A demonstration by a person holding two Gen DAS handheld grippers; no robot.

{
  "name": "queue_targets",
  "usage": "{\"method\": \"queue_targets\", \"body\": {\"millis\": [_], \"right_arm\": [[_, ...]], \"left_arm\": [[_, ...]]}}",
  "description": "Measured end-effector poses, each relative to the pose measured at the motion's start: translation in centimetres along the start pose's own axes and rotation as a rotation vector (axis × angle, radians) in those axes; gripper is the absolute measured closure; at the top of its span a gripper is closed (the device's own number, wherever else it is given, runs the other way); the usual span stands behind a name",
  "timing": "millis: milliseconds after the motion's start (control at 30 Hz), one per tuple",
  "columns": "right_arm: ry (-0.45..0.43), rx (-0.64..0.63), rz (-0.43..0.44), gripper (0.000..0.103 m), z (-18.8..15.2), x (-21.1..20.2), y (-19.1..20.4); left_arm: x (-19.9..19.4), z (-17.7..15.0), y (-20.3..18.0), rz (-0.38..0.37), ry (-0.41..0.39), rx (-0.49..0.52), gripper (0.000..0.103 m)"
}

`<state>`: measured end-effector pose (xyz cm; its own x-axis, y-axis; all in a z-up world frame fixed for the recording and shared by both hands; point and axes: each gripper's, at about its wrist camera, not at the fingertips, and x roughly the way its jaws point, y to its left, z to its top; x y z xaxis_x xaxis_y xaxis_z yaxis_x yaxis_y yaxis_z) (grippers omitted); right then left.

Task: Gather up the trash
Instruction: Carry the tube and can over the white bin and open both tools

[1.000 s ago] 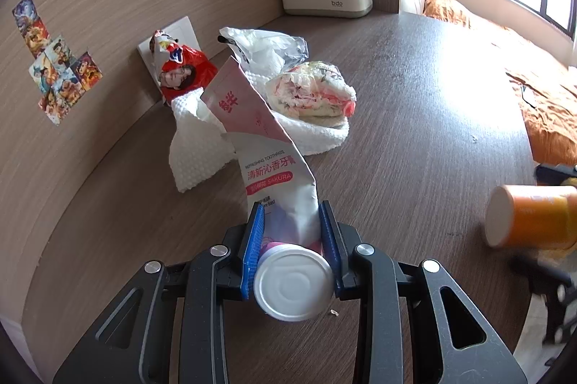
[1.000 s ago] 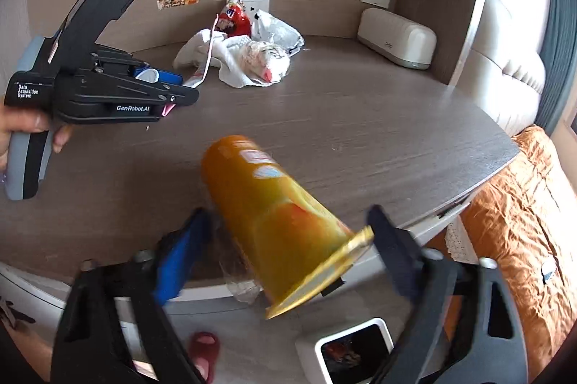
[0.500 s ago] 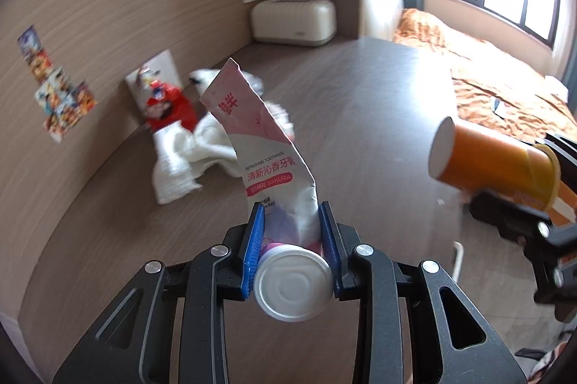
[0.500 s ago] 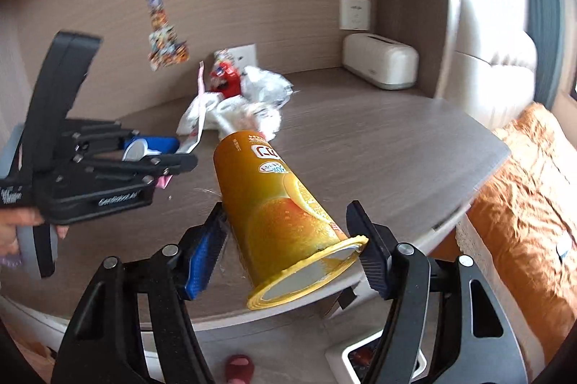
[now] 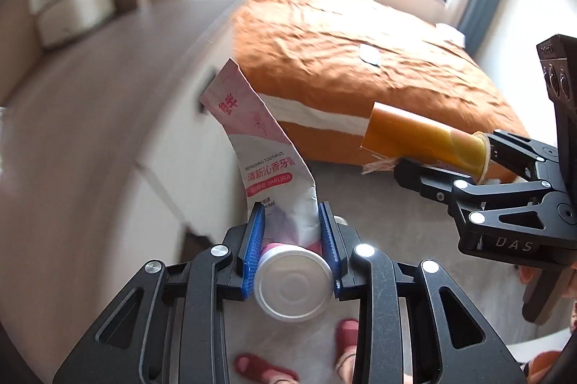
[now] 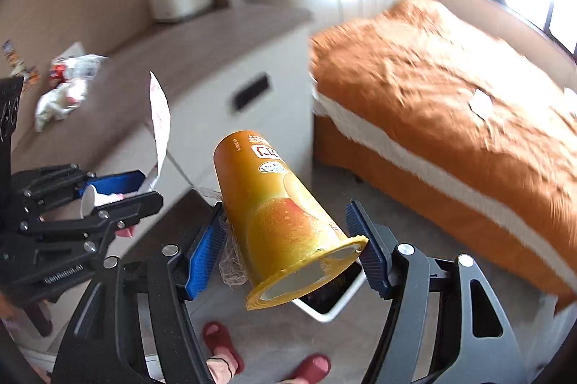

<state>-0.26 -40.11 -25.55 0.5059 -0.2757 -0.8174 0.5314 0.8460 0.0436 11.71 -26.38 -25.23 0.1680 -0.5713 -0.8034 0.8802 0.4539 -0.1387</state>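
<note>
Desk [image 6: 230,34] and bed [image 6: 450,102] smear with blur. My cup [image 6: 281,214] hides most of the white bin [image 6: 335,306]. Slippers [image 6: 223,344] cut off at bottom edge.

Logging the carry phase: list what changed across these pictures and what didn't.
Both tools swung off the desk toward the floor beside the bed; a white bin now shows beneath the orange cup. Unchanged: left tool clamps the toothpaste tube, right tool holds the cup.

toothpaste tube [image 5: 268,164]: pink-white, creased, cap toward camera; orange cup [image 6: 277,207]: tilted, mouth toward camera
</note>
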Motion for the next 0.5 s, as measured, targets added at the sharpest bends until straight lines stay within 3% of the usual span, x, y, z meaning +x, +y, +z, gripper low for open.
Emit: {"method": "queue_targets", "body": {"millis": [133,300,333,367,400,500], "right_arm": [[0.062,0.122,0.023,0.035,-2.5,4.6,-4.3],[0.105,0.17,0.04,0.034,-6.3,12.6,-7.3],[0.128,0.17,0.048,0.029,-7.2,14.3,-7.6],[0.158,0.173,0.053,0.008,-8.4,16.6,-8.1],[0.163,0.177,0.044,0.004,-9.2,17.8,-8.6],[0.211,0.173,0.021,0.004,-11.4,20.9,-9.7]], "left_arm": [[7.9,-1.5,-2.0,-0.057,0.058,0.009,0.073],[17.9,-4.2,-2.9,-0.088,0.093,0.036,0.071],[19.6,-5.0,-2.9,-0.102,0.107,0.033,0.055],[20.8,-5.6,-2.7,-0.118,0.12,0.025,0.013],[22.3,-6.3,-2.5,-0.114,0.13,0.015,0.004],[26.1,-9.3,-2.2,-0.114,0.177,0.003,0.005]]}}
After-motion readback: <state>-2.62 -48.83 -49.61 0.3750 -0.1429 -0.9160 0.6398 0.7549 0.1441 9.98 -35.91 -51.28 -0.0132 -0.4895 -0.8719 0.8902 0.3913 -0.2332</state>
